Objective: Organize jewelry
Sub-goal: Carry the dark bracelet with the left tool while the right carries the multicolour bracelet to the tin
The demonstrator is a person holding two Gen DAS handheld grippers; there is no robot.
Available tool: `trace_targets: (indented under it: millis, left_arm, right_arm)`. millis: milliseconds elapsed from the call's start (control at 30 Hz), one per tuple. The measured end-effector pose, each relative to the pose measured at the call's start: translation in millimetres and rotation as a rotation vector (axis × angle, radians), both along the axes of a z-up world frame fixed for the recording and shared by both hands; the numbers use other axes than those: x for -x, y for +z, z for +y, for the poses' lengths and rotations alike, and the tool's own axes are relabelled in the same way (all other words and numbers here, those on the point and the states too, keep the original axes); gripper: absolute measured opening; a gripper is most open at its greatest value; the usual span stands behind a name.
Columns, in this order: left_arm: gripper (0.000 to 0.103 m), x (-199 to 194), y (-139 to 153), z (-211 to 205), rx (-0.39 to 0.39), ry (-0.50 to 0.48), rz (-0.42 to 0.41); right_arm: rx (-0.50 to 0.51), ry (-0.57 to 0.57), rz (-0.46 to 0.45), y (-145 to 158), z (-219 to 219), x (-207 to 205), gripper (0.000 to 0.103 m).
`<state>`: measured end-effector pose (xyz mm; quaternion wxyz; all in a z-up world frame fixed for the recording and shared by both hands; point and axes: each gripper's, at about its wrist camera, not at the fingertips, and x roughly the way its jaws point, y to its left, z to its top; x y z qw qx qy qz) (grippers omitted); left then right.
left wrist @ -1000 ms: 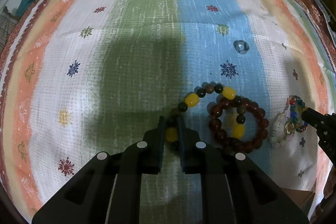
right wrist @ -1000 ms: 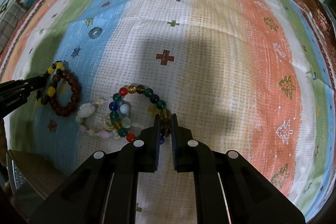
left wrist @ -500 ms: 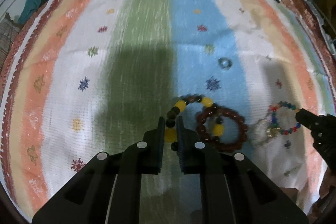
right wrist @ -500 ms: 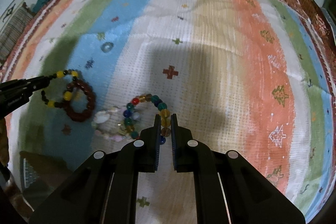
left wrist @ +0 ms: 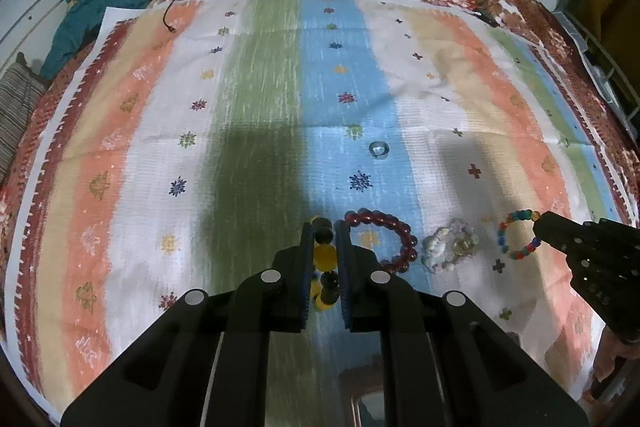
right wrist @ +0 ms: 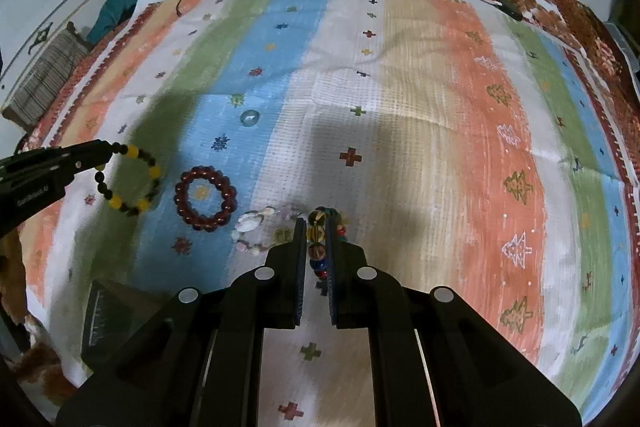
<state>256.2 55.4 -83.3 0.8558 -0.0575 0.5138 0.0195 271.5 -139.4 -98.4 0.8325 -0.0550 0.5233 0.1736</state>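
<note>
Two grippers clamp bracelets: left gripper (left wrist: 323, 227) on the black-and-yellow bracelet (right wrist: 128, 183), right gripper (right wrist: 316, 225) on the multicolored bracelet (left wrist: 518, 235); only the right wrist view shows partly legible white lettering on the left tool.

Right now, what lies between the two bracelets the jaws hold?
Two pieces on the cloth: the dark red bracelet, then the pale shell bracelet, side by side. The right wrist view shows both.

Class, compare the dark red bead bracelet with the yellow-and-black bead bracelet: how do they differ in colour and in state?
The dark red bracelet has beads of one colour; the yellow-and-black bracelet alternates yellow beads with dark ones. The red one lies flat on the striped cloth, untouched; the yellow-and-black one is pinched by the left hand-held gripper. Both are closed loops of round beads.
</note>
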Motion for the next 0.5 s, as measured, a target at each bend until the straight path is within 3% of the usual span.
trace_targets:
  millis: [500]
  left_arm:
    - [0.011, 31, 39, -13, 0.013, -0.034, -0.072]
  right_arm:
    - [-0.039, -0.012, -0.054, 26, -5, 22, 0.010]
